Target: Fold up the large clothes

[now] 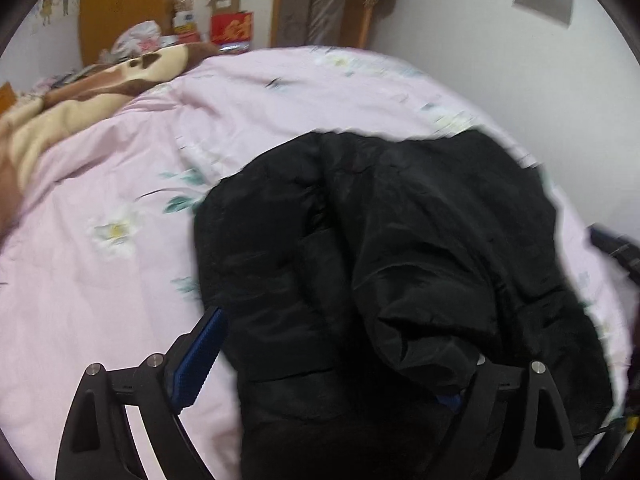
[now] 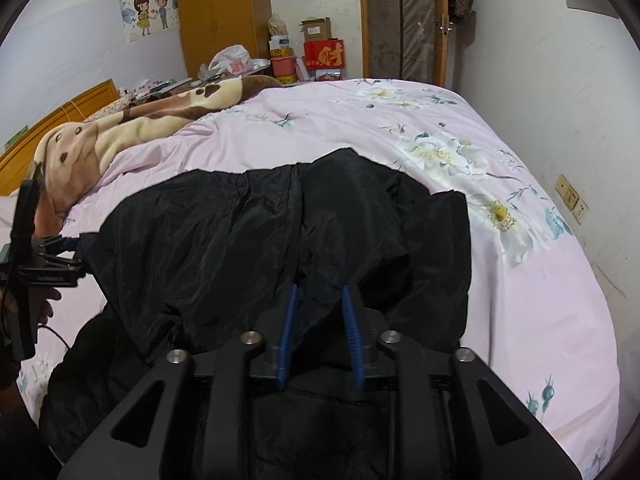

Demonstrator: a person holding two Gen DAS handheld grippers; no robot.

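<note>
Your right gripper (image 2: 319, 332) pinches a fold of the black padded jacket (image 2: 280, 232) near the bed's foot edge; your left gripper (image 1: 320, 360), spread wide, straddles its bunched side. Open pink floral duvet (image 2: 400, 128) stretches toward the brown blanket (image 2: 132, 128).

Black jacket (image 2: 248, 240), pink floral bedsheet (image 2: 460, 128), brown-and-cream blanket (image 2: 132, 124), blue-padded black tongs (image 2: 320, 300)

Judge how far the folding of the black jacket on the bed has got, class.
Done: black jacket lies bunched on the pink quilt, part doubled over. In hand: right gripper pinches fabric; left gripper is wide open around it. Left: flattening and squaring, since edges look uneven.
</note>
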